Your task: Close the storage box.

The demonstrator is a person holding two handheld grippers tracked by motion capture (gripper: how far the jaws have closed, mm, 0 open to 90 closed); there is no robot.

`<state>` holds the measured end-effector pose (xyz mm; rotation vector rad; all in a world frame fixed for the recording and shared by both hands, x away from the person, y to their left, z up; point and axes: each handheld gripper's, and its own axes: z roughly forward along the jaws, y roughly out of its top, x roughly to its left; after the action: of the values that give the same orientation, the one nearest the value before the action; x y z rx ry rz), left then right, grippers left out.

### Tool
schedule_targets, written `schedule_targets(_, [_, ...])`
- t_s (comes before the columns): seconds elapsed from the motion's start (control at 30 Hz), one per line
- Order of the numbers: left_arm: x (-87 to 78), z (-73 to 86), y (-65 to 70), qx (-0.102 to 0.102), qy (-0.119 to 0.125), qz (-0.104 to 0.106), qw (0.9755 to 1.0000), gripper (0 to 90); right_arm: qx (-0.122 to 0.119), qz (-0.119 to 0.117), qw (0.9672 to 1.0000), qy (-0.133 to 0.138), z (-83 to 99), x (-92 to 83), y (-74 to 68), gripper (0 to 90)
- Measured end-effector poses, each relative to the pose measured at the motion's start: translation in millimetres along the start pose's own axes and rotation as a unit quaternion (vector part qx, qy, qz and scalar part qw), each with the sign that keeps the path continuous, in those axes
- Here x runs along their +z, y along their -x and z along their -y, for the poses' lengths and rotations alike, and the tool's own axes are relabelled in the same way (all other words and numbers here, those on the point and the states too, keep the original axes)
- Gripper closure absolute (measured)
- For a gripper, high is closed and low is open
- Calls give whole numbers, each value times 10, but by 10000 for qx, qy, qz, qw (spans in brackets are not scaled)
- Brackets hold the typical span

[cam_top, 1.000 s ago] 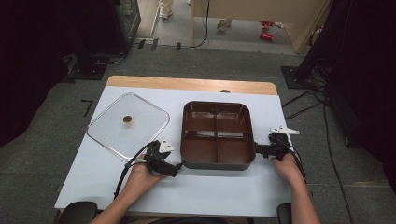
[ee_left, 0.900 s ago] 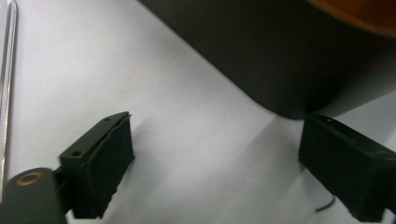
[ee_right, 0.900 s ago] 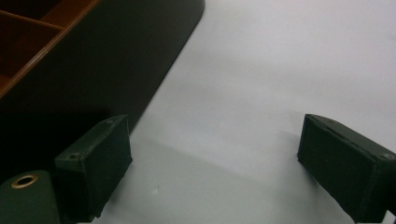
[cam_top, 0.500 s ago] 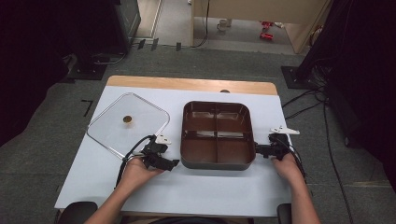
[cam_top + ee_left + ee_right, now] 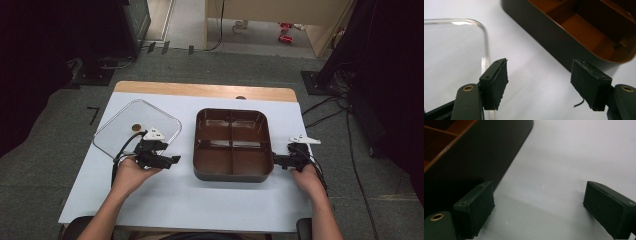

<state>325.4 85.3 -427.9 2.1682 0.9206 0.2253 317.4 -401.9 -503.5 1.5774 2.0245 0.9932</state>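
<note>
bare table (image 5: 165,200) ahead of tray (image 5: 233,172), clear lid (image 5: 112,137) blocking left side

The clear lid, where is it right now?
In the high view the clear lid lies flat on the table's left side, left of the brown tray, with the left tongs near its closest corner.

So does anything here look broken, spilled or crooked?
Nothing spilled. The brown tray sits square and empty. The clear lid lies off it at an angle. The left gripper's pads look frayed, with a loose thread by the other one. Both grippers, left and right, are open.
</note>
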Motion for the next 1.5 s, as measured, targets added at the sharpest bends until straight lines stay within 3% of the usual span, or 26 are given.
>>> schedule_targets(0.2, [-131, 0, -233, -237, 173, -284, 9992, 304, -2, -2, 10000, 0, 0, 0, 1, 92])
schedule_targets(0.33, [-207, 23, -443, -470, 259, -481, 9974, 310, 6, -10, 10000, -3, -1, 0, 2, 90])
schedule_targets(0.43, [-222, 25, -507, -540, 294, -530, 9967, 313, 7, -12, 10000, -9, -2, 0, 2, 89])
schedule_targets(0.5, [-233, 12, -645, -633, 305, -645, 9954, 313, 5, -12, 10000, -9, -3, 1, 2, 89])
schedule_targets(0.73, [-198, -16, -859, -662, 341, -897, 9932, 306, 4, -13, 10000, -2, -2, 2, 2, 89])
schedule_targets(0.97, [-89, 63, -1160, -1003, 331, -1097, 9883, 325, 7, -14, 10000, -3, -2, 2, 2, 89])
schedule_targets(1.07, [-42, 101, -1224, -1047, 242, -1231, 9866, 326, 4, -14, 10000, -2, -2, 2, 3, 89])
schedule_targets(1.2, [50, 178, -1322, -1227, 120, -1244, 9845, 329, 4, -14, 10000, -1, -2, 3, 3, 89])
schedule_targets(1.3, [84, 223, -1349, -1362, 172, -1209, 9831, 370, 3, -14, 10000, -1, -2, 3, 3, 89])
schedule_targets(1.43, [140, 247, -1346, -1227, 37, -1349, 9832, 399, 7, -14, 10000, -2, -2, 2, 2, 89])
schedule_targets(1.5, [162, 261, -1354, -1235, 40, -1393, 9825, 456, 6, -14, 10000, -2, -2, 2, 2, 89])
